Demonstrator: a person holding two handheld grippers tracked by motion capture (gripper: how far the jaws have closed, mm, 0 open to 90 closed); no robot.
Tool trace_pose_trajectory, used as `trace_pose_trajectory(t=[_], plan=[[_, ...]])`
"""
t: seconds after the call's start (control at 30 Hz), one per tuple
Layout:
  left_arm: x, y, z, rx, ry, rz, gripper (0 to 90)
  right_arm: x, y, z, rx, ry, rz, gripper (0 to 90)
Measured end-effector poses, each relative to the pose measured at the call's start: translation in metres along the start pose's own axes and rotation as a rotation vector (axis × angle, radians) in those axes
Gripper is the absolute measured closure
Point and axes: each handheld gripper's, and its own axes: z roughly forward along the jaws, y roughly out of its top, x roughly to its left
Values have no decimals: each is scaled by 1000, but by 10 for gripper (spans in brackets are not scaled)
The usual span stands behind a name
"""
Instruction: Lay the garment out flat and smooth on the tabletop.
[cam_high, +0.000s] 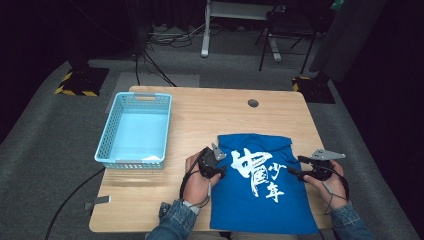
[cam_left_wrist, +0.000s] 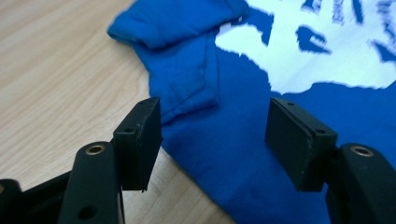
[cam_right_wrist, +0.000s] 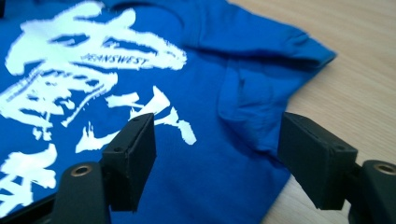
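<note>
A blue T-shirt (cam_high: 260, 185) with a white printed design lies folded flat at the front middle of the wooden table (cam_high: 210, 115). My left gripper (cam_high: 216, 165) sits at the shirt's left edge, open, its jaws straddling that edge (cam_left_wrist: 215, 135) with nothing gripped. My right gripper (cam_high: 296, 167) hovers at the shirt's right edge, also open, over the folded-in sleeve (cam_right_wrist: 252, 107). In the left gripper view a folded sleeve (cam_left_wrist: 182, 70) lies just ahead of the jaws.
A light blue plastic basket (cam_high: 134, 131) stands on the table's left side. A round cable hole (cam_high: 253, 103) is near the back edge. Bare wood lies between basket and shirt. Desk legs and cables stand on the floor behind.
</note>
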Motion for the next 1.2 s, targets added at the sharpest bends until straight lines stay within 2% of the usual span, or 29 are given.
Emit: trace_pose_trajectory(t=[0.07, 0.13, 0.2, 0.4, 0.47, 0.53, 0.57, 0.63, 0.67, 0.7, 0.73, 0.8, 0.87, 0.97, 1.03, 1.1, 1.17, 1.2], plan=[[0, -2, 3, -7, -5, -8, 370, 1, 0, 7, 29, 4, -21, 280], [-1, -3, 1, 0, -11, -3, 374, 3, -3, 13, 82, 11, -43, 270], [-4, -5, -3, 7, -14, 8, 396, 5, -6, 12, 60, 8, -32, 274], [-28, -17, -24, 51, -41, 67, 430, 25, -21, -8, 82, 24, -43, 278], [-36, -24, -33, 68, -72, 71, 435, 35, -29, -18, 89, 27, -43, 278], [-45, -31, -44, 96, -120, 68, 438, 45, -36, -29, 105, 36, -50, 278], [-48, -34, -49, 120, -151, 70, 438, 50, -39, -34, 125, 41, -53, 278], [-55, -38, -60, 172, -180, 99, 438, 59, -43, -45, 170, 60, -61, 280], [-57, -38, -65, 208, -197, 102, 444, 62, -44, -50, 193, 80, -57, 289], [-58, -38, -69, 224, -211, 89, 444, 63, -44, -54, 216, 103, -46, 311], [-57, -36, -73, 202, -219, 79, 429, 64, -42, -57, 229, 121, -37, 315], [-53, -31, -78, 140, -201, 66, 371, 61, -36, -63, 160, 104, -50, 299], [-45, -23, -76, 55, -144, 59, 326, 54, -26, -63, 72, 69, -72, 279], [-33, -10, -63, -11, -64, 53, 297, 46, -13, -51, 12, 38, -113, 277], [-27, -2, -49, -35, -40, 68, 282, 41, -6, -38, -1, 36, -126, 272], [-24, 3, -33, -47, -45, 111, 272, 34, -3, -26, -1, 40, -133, 260], [-21, 6, -18, -51, -47, 162, 275, 24, -2, -18, 3, 14, -139, 242], [-20, 7, -13, -34, -46, 178, 275, 19, -2, -14, 17, 0, -153, 232]])
